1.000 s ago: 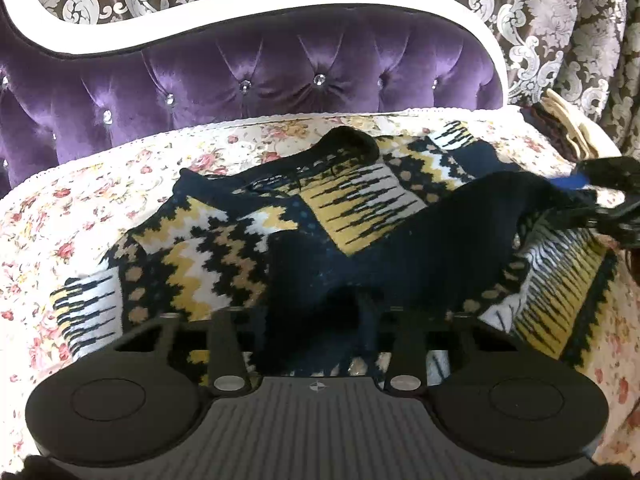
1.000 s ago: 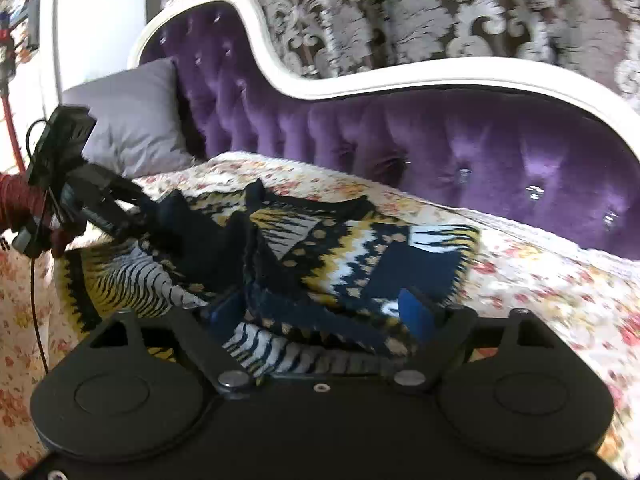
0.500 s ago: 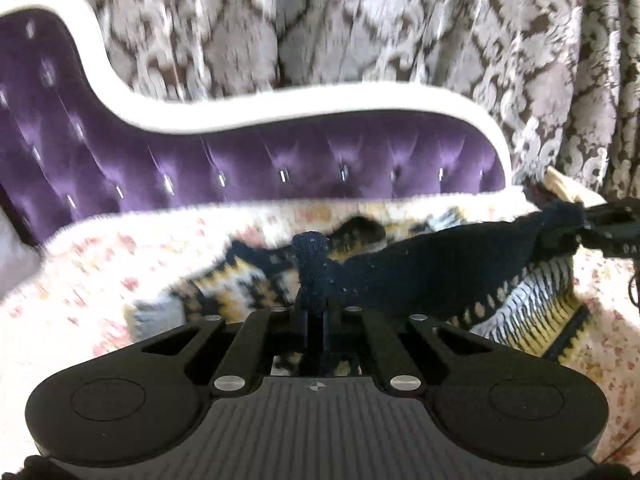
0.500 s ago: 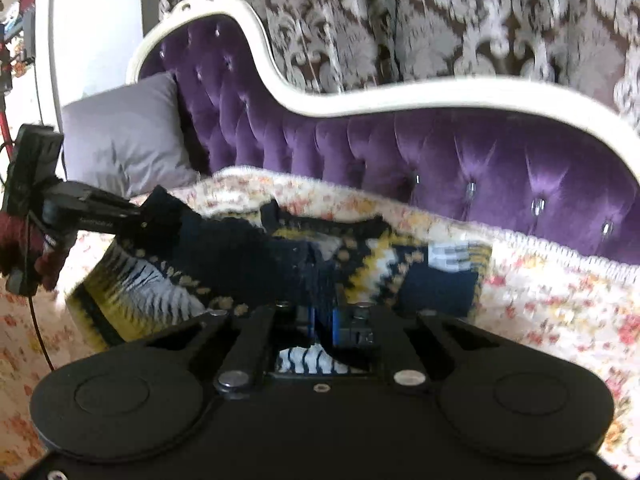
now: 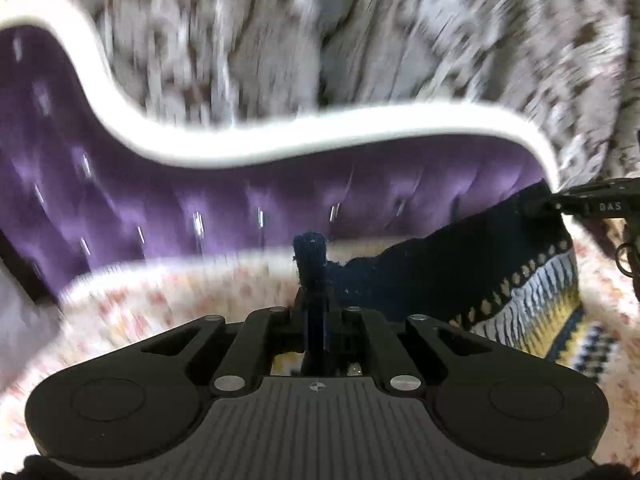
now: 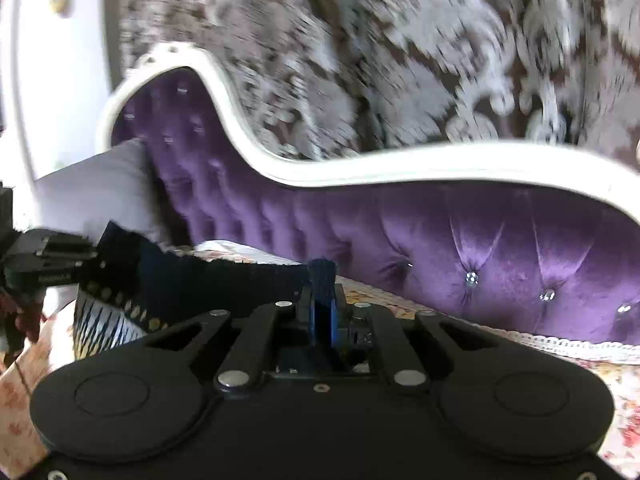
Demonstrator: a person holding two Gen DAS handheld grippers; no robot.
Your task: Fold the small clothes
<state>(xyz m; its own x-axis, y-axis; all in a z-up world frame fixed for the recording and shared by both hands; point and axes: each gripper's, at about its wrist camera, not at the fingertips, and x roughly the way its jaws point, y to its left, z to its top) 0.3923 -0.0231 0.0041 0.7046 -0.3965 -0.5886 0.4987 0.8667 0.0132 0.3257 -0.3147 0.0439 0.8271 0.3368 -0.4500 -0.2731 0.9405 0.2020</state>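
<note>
A knitted sweater [image 5: 460,268] with a navy hem and yellow, white and black zigzag bands hangs stretched in the air between both grippers. My left gripper [image 5: 314,276] is shut on one corner of the navy hem, and a tuft of knit sticks up between its fingers. The right gripper [image 5: 560,204] pinches the other corner at the right edge of the left wrist view. In the right wrist view my right gripper [image 6: 322,292] is shut on the navy hem, the sweater [image 6: 192,284] runs left to the left gripper [image 6: 94,256], and the patterned part hangs below.
A purple tufted headboard [image 6: 460,240] with a white frame rises behind the floral bedspread [image 5: 180,296]. A grey pillow [image 6: 96,192] leans at the left end. Patterned damask curtains [image 6: 360,60] hang behind. Both views are blurred by motion.
Both grippers closed on the navy hem and lifted it off the bedspread. The sweater, which lay spread on the bed, now hangs taut between them, higher than half a second ago.
</note>
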